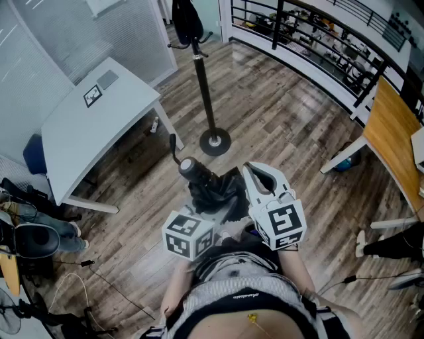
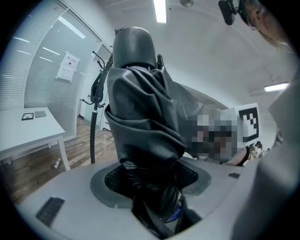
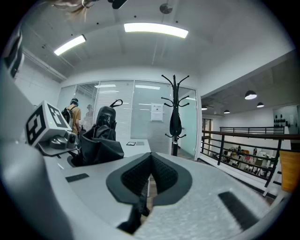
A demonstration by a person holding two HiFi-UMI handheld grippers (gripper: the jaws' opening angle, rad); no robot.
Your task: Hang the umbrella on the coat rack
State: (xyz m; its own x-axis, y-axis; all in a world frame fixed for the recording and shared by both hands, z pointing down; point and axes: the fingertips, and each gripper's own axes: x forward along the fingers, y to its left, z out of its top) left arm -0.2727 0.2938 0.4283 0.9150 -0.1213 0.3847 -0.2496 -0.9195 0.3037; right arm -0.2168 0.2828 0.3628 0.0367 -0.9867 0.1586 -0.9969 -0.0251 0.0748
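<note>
A folded black umbrella with a hooked handle is held up in front of me over the wooden floor. My left gripper is shut on its bundled fabric, which fills the space between the pads. Just to the right of the umbrella, my right gripper is shut with its pads meeting and nothing held. The black coat rack stands ahead on a round base, and a dark item hangs at its top. The rack also shows in the right gripper view.
A white table stands left of the rack. A black railing runs along the back right and a wooden desk sits at the right edge. Cables and bags lie at the left. A person stands far off.
</note>
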